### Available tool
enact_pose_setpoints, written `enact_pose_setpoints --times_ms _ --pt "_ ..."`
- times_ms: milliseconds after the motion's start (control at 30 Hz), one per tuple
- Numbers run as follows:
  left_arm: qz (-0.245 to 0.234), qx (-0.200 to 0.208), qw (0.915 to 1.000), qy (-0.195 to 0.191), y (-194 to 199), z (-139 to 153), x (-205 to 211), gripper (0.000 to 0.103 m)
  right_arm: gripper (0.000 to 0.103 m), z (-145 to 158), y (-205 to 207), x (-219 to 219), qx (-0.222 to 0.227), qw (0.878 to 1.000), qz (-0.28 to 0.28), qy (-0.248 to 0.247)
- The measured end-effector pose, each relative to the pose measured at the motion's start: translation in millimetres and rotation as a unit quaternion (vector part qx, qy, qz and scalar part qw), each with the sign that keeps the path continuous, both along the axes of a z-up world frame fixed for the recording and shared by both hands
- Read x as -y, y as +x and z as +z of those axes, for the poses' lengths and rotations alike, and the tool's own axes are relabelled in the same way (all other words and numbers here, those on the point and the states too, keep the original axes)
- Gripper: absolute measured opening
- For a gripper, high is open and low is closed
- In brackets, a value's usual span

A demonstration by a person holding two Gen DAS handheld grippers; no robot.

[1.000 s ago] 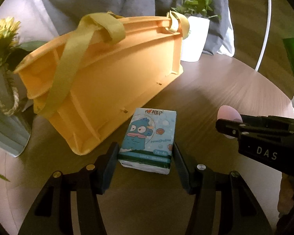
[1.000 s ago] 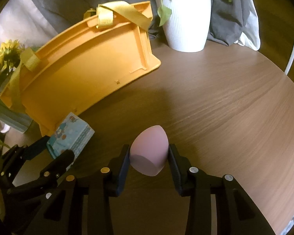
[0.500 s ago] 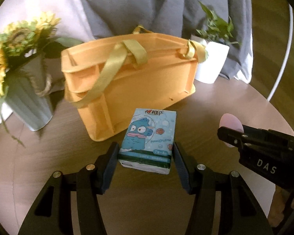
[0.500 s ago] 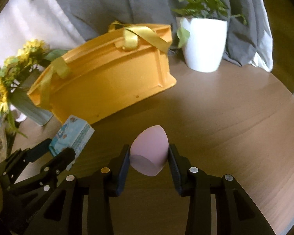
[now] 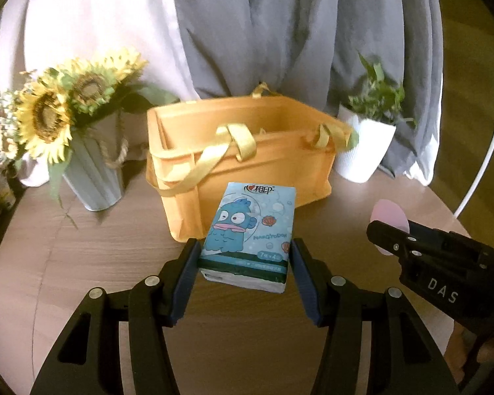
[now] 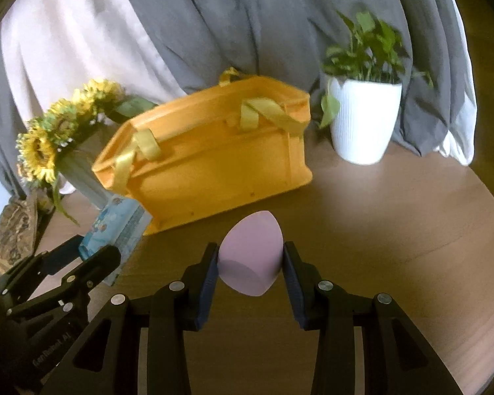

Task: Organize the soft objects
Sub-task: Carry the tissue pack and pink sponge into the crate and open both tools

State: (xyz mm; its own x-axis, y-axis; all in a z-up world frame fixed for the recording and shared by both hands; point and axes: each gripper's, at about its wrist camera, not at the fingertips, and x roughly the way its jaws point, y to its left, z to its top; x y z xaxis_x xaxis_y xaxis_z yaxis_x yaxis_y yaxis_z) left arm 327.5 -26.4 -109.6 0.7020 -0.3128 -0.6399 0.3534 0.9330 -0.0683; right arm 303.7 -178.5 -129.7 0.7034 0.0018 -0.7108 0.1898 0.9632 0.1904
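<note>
My left gripper point(image 5: 245, 255) is shut on a blue tissue pack point(image 5: 250, 230) with a cartoon fish, held above the round wooden table. My right gripper point(image 6: 250, 263) is shut on a pink egg-shaped sponge point(image 6: 251, 266). The sponge point(image 5: 388, 219) and right gripper point(image 5: 387, 233) also show at the right of the left wrist view. The tissue pack point(image 6: 118, 227) and left gripper point(image 6: 97, 256) show at the left of the right wrist view. An open orange felt bag point(image 5: 247, 161) with yellow handles stands upright behind both; it also shows in the right wrist view point(image 6: 210, 158).
A grey vase of sunflowers point(image 5: 92, 168) stands left of the bag. A white pot with a green plant point(image 6: 362, 121) stands to its right. Grey and white cloth point(image 6: 214, 23) hangs behind. The wooden table point(image 6: 395, 230) curves away at the right.
Both grippers have pulled back and risen with their loads. The bag now looks farther away and upright, and its open top shows.
</note>
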Motion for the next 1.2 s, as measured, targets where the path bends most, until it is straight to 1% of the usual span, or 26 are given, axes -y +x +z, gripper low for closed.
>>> enact_pose_setpoints --times_ms 300,633,833,1200 --pt "0.031 0.027 0.9990 -0.016 -17 24 -1 0.055 0.040 32 -7 9 0.040 0.999 0.035 0.001" --pt "0.060 0.077 0.9949 -0.024 -26 57 -2 0.055 0.040 64 -10 11 0.093 0.993 0.069 -0.008" --pt "0.074 0.101 0.9918 -0.025 -21 71 -2 0.055 0.040 85 -7 10 0.129 0.988 0.081 -0.023" --pt "0.082 0.138 0.9868 -0.023 1 96 1 0.055 0.040 109 15 11 0.171 0.981 0.093 -0.021"
